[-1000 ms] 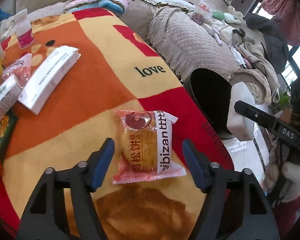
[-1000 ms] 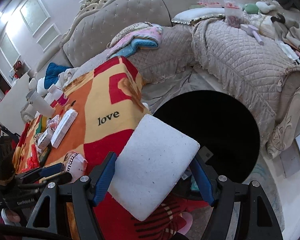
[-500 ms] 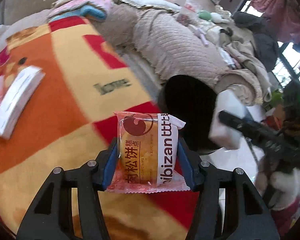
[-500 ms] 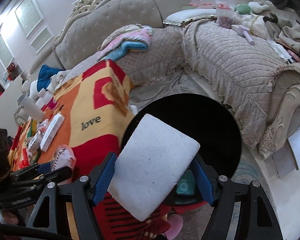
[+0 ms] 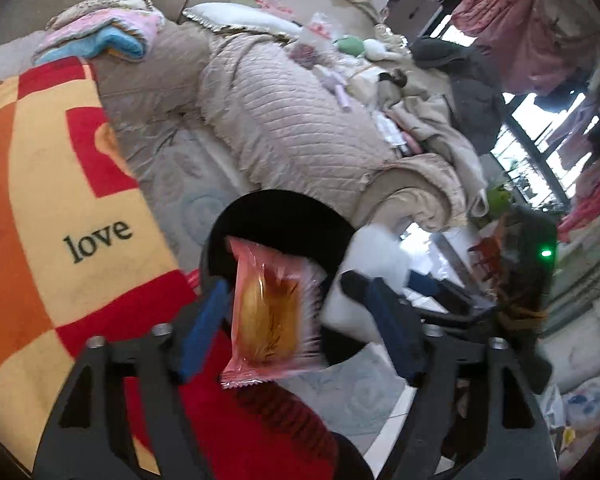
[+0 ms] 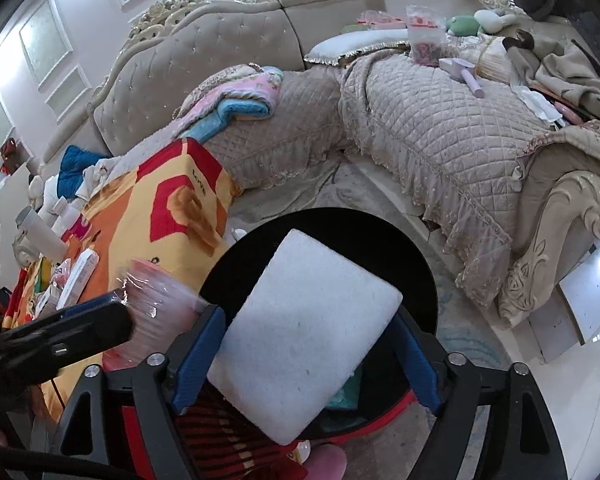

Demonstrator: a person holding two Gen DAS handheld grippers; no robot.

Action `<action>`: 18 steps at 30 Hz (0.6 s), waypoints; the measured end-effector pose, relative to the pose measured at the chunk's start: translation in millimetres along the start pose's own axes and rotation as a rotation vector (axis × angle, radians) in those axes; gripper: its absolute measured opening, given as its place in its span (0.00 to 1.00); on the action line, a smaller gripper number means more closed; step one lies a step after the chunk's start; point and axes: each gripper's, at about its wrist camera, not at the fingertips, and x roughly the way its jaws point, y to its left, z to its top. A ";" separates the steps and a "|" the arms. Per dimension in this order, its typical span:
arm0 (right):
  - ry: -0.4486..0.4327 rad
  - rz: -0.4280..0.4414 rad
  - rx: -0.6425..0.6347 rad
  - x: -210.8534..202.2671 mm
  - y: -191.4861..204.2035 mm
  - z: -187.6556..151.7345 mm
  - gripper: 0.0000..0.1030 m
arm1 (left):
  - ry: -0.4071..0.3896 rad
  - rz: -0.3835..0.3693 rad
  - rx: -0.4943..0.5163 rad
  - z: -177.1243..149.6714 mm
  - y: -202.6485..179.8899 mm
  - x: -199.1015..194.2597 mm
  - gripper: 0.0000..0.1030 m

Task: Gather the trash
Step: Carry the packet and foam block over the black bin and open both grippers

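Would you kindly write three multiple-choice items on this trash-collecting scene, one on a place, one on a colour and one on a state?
1. Where does the white foam block sit?
A. flat on the blanket
B. between the right gripper's fingers, in front of the black bin's opening
C. on the sofa cushion

2. What colour is the snack packet's wrapper?
A. pink
B. green
C. silver

3. How does the left gripper stand?
A. shut on the packet
B. open, its fingers apart from the packet
C. out of view

Answers:
1 B: in the right wrist view the right gripper's blue pads press both sides of the block, with the black bin behind it.
2 A: its sealed edges and corners show pink around the yellow cake.
3 B: in the left wrist view, gaps show between both blue pads and the packet.
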 end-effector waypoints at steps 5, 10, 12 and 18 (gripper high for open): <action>0.016 0.000 -0.006 4.3 4.2 -6.1 0.82 | 0.010 0.039 -0.022 -5.9 9.2 -9.4 0.75; 0.021 0.004 -0.023 5.0 16.0 -12.6 0.82 | -0.011 0.142 -0.038 -21.4 23.0 -30.7 0.75; 0.028 0.004 -0.039 6.5 23.7 -15.1 0.82 | -0.022 0.186 -0.031 -29.4 29.0 -39.1 0.75; 0.049 0.025 -0.085 10.3 52.3 -21.1 0.82 | -0.053 0.329 -0.015 -50.1 48.2 -63.8 0.75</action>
